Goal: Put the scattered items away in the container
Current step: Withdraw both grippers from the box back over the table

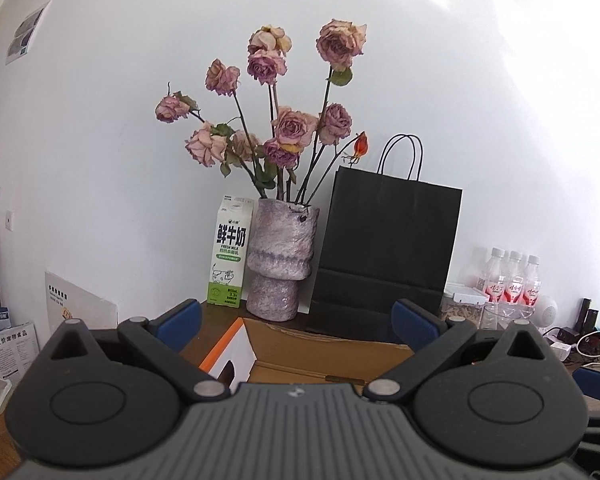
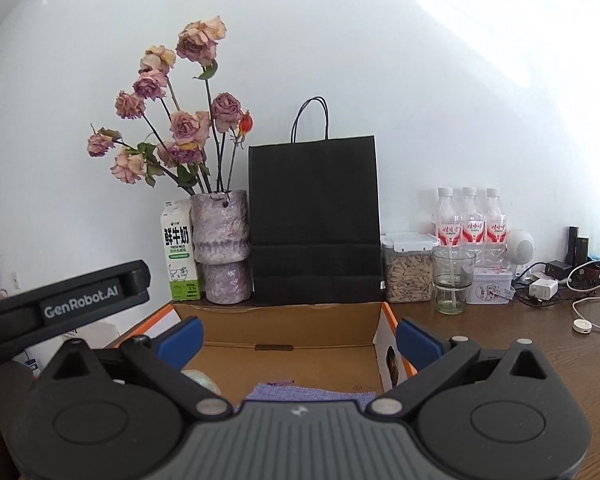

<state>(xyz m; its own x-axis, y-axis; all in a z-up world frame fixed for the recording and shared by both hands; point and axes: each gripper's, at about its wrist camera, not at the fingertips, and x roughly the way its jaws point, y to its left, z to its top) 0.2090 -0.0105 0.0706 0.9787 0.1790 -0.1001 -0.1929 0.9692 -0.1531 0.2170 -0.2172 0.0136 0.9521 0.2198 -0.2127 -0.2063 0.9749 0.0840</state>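
Observation:
An open cardboard box [image 2: 284, 322] with orange and white outer sides sits on the brown table; it also shows in the left wrist view [image 1: 320, 350]. Inside it lie a purple cloth [image 2: 300, 394] and a pale round object [image 2: 202, 380], partly hidden by my right gripper. My right gripper [image 2: 298, 340] is open and empty above the box's near side. My left gripper [image 1: 296, 326] is open and empty, above the box's left part; its body [image 2: 60, 304] shows at the left of the right wrist view.
Behind the box stand a milk carton [image 2: 180, 256], a vase of dried roses [image 2: 220, 248] and a black paper bag [image 2: 316, 220]. To the right are a seed jar [image 2: 408, 272], a glass [image 2: 452, 280], three bottles [image 2: 472, 220], a tin [image 2: 490, 288] and cables [image 2: 588, 312].

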